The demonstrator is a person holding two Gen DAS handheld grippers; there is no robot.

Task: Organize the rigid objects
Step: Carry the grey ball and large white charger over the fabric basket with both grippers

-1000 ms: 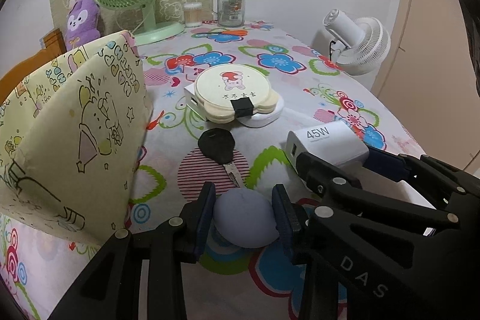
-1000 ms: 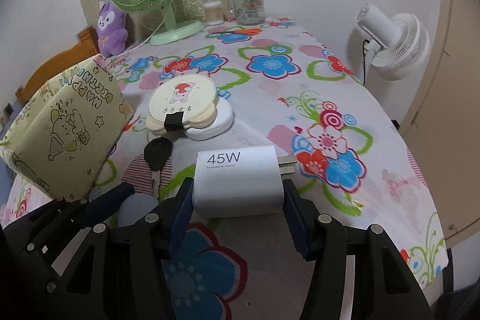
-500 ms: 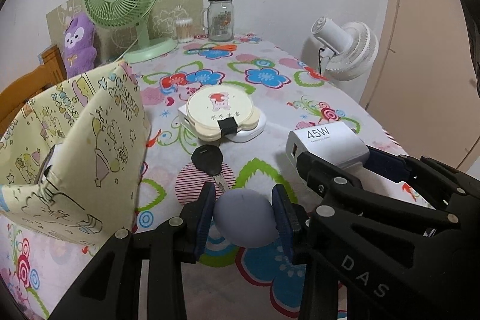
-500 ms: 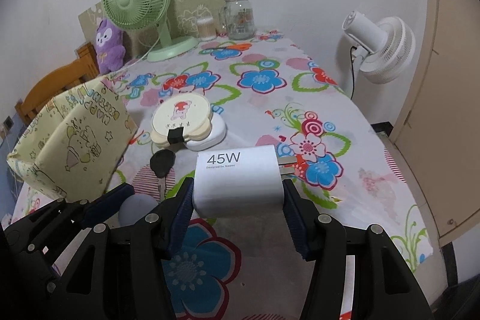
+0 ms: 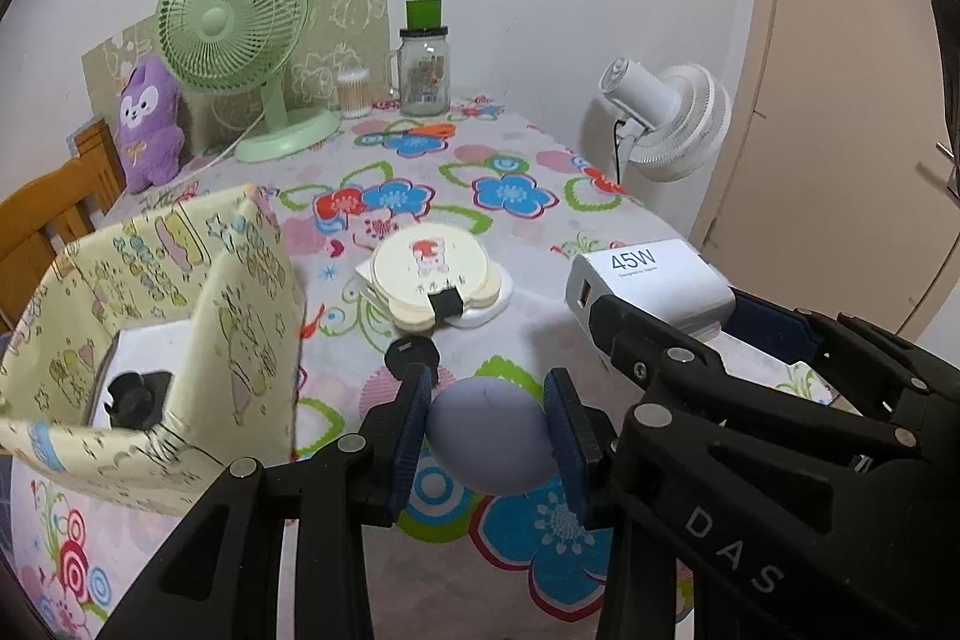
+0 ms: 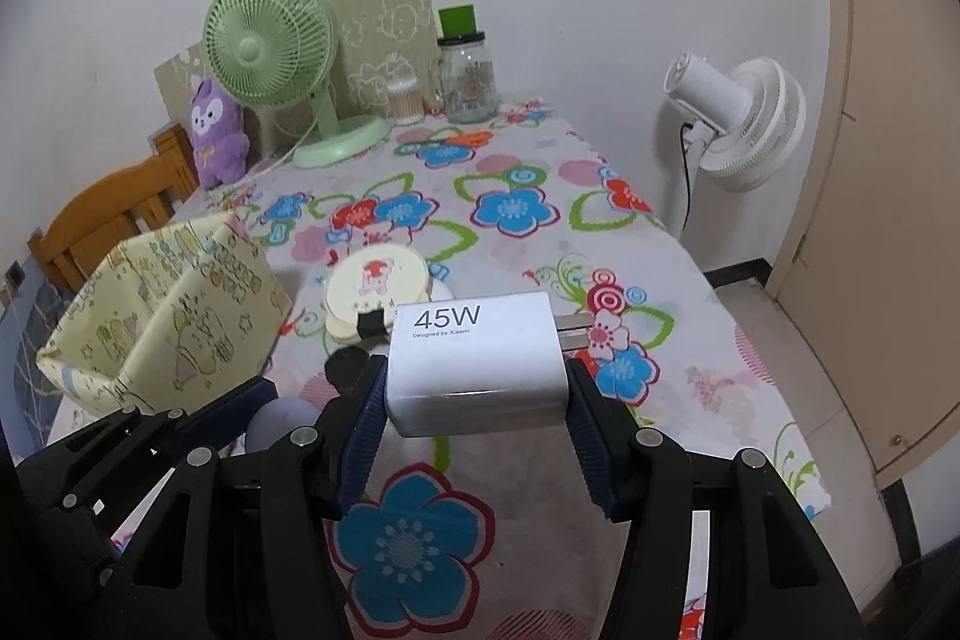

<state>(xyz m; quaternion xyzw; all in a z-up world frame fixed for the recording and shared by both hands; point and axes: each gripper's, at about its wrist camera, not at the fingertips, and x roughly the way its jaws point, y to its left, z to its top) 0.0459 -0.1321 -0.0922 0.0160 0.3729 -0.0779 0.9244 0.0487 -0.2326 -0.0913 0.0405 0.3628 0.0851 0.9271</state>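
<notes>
1. The left tool (image 5: pixel 489 433) is closed on a lilac egg-shaped object (image 5: pixel 489 439), its blue pads pressing on both sides, and holds it in the air above the flowered tabletop (image 5: pixel 516 187).
2. The right tool (image 6: pixel 474 412) grips a white 45W charger (image 6: pixel 477 361) by its two sides, prongs pointing to the tool's right, also clear of the tabletop.
3. Seen from the left tool, the right tool and its charger (image 5: pixel 651 283) sit just beside it on the right.
4. To the left of the left tool stands an open yellow fabric bin (image 5: pixel 174 316); a white item with a black part lies inside.
5. Ahead of both tools, a black key (image 5: pixel 411 355) lies near a round cream case (image 5: pixel 435 277) with a black strap.
6. Far ahead stand a green fan (image 5: pixel 237 31), a purple plush (image 5: pixel 147 124) and a glass jar (image 5: pixel 425 70).
</notes>
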